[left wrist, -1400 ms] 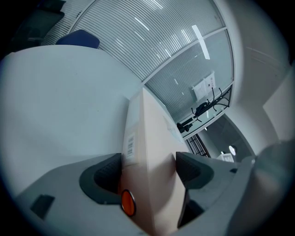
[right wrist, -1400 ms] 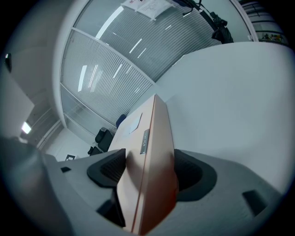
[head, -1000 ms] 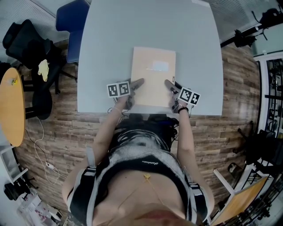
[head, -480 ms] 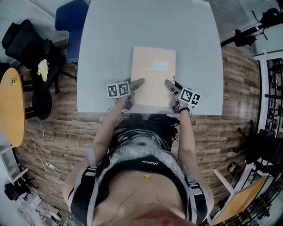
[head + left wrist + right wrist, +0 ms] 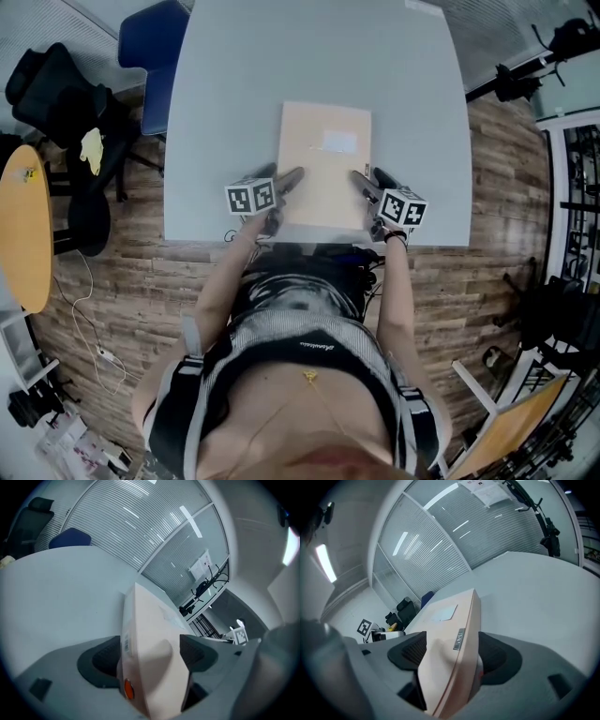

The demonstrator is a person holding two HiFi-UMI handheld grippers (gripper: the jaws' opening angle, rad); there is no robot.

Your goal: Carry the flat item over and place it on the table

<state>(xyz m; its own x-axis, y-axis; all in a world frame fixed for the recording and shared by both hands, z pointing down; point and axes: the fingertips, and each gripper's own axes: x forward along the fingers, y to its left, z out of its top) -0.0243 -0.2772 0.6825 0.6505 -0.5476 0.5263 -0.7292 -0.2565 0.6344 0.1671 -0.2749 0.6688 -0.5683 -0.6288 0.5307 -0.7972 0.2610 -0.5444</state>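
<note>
A flat beige box with a white label lies over the near middle of the grey table. My left gripper is shut on its near left corner and my right gripper on its near right corner. Seen from the left gripper view, the box runs edge-on between the dark pads of the left gripper, an orange dot showing on its near edge. The right gripper view shows the box clamped in the right gripper. Whether its underside touches the table is hidden.
A blue chair stands at the table's far left corner, with a black office chair and a round yellow table further left. A white cable lies on the wood floor. A black stand is at the right.
Both grippers and the box have shifted very slightly toward the person; the grip on the box is unchanged.
</note>
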